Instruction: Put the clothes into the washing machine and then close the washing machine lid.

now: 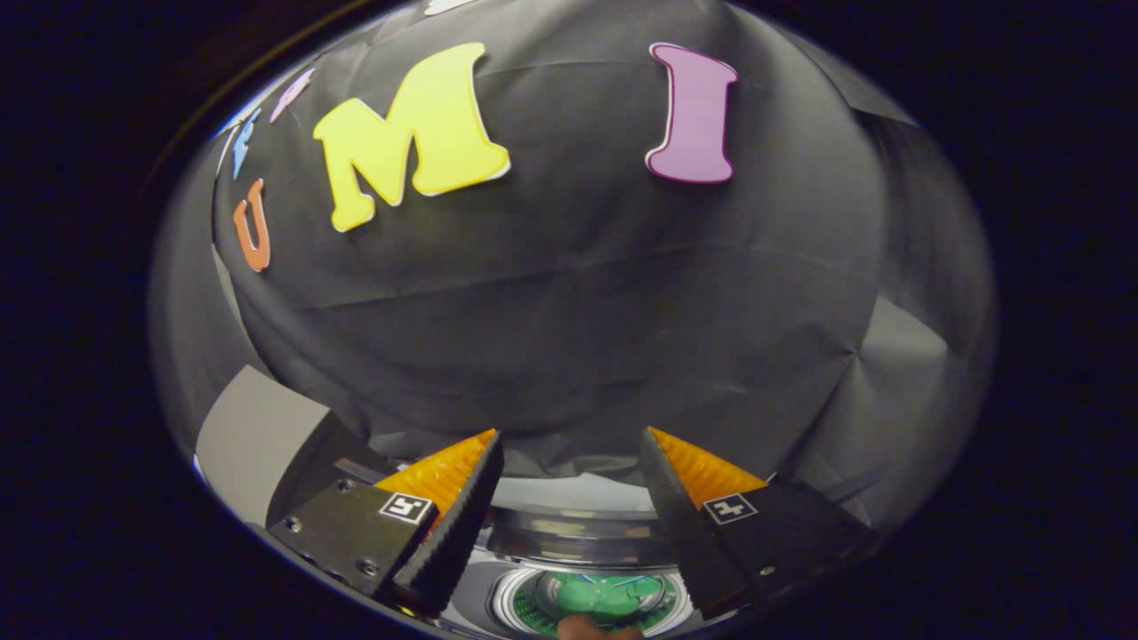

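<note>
The gripper (569,462) rides above the washing machine (578,533), aimed mostly at the booth's back wall; its fingers stand well apart with nothing between them. Below and between the fingers lies the machine's round drum opening (533,604), and a green garment (609,594) sits inside it, so the clothes appear already loaded. A fingertip of a person (597,629) shows at the near edge of the opening, just beside the green garment. The garment is bunched into a lump; no long axis or pointing direction can be read from it. A grey panel (253,440) stands up to the left of the machine; it may be the raised lid, but this cannot be confirmed. Judged step: lid closing remains. Risks: with the camera tilted high, the lid edge is poorly seen, so the fingers could miss it or slip off; the fingertip at the opening could be caught if the lid drops; cloth over the rim could block full closure.
</note>
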A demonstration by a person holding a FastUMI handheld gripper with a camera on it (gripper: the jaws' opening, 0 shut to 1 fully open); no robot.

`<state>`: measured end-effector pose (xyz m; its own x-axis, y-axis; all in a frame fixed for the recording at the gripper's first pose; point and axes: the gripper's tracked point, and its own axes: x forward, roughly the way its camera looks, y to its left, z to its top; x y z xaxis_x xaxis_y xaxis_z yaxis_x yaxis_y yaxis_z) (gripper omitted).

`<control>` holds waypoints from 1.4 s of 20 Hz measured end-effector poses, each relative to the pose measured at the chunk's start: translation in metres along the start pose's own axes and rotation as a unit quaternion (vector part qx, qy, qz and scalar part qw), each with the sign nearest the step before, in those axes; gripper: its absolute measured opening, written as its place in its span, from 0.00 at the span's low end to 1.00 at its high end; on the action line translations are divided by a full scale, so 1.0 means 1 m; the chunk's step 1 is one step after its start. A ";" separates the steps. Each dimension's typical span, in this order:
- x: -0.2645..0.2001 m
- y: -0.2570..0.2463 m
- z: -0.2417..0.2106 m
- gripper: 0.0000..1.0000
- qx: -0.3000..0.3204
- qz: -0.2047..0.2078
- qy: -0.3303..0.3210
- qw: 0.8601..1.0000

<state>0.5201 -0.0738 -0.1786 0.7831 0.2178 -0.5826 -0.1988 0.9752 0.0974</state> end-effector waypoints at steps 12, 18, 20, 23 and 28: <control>-0.023 0.002 -0.016 0.96 -0.018 0.011 -0.021 1.000; -0.046 0.004 -0.032 0.96 -0.015 0.001 -0.014 1.000; -0.053 0.006 -0.037 0.96 -0.015 -0.003 -0.011 1.000; -0.063 0.008 -0.045 0.96 -0.011 -0.009 -0.005 1.000; -0.087 0.010 -0.069 0.96 -0.006 -0.023 0.011 1.000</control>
<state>0.4092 -0.0861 -0.1826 0.7780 0.1711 -0.6046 -0.1700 0.9836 0.0597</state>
